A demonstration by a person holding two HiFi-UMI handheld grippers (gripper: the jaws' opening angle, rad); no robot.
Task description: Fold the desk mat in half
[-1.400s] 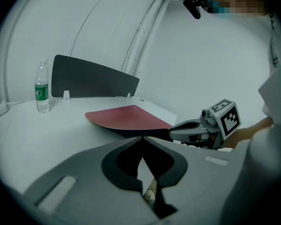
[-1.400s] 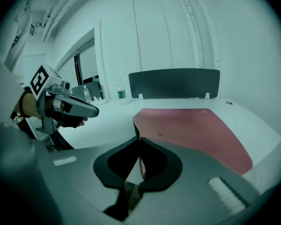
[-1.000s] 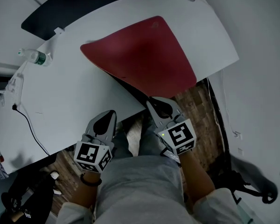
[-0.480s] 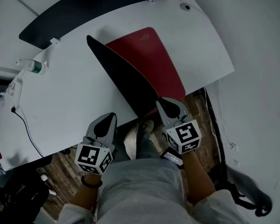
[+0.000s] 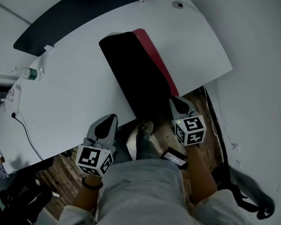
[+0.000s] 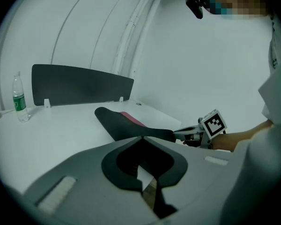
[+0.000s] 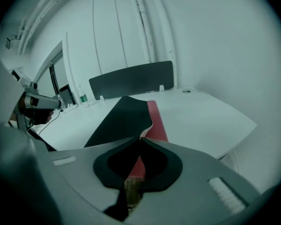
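A white desk [image 5: 61, 107] takes up most of the room; a dark screen panel [image 5: 84, 13] stands along its far edge; a clear water bottle with a green label [image 6: 19, 101] stands upright near the left end; a thin black cable [image 5: 24, 129] trails off the near edge; wood flooring [image 5: 203, 108] shows beneath.

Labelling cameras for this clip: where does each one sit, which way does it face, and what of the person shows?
Head view: on the head, looking steeply down at the desk and desk mat; both forearms, lap, left gripper, right gripper show.
Left gripper view: on that gripper, facing across the desk toward the dark panel; own shut jaws, the right forearm.
Right gripper view: on that gripper, facing along the mat it grips; own jaws.
Shared: all see the mat; both gripper views see the panel.
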